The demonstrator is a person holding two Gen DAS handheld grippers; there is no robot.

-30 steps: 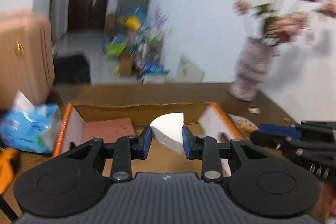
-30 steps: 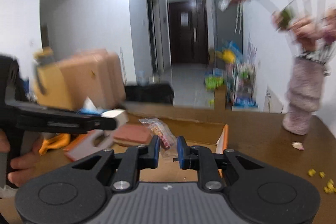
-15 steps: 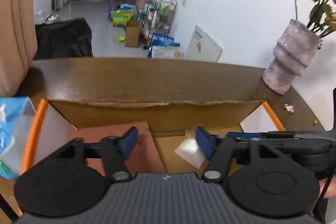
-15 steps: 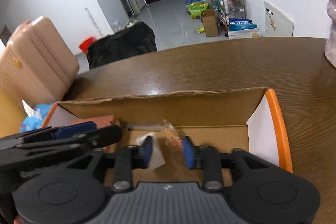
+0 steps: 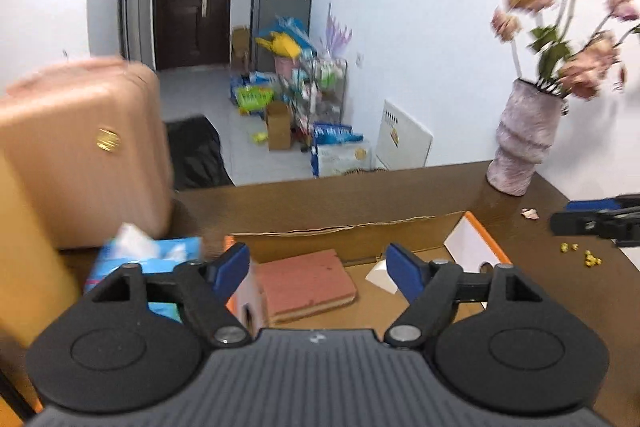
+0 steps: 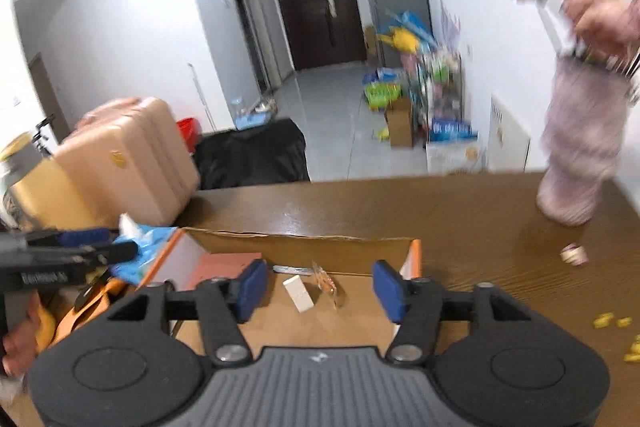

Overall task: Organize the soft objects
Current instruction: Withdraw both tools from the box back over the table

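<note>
Brown table (image 5: 360, 199) | cardboard box (image 5: 460, 239) | both jaws just opening, empty | tiled hallway behind

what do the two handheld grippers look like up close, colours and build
Both match: the left gripper and right gripper have a ribbed dark grey body, two round black housings, black linkage arms with silver pivot screws, and blue pads. The left's side carries unreadable white lettering.
</note>
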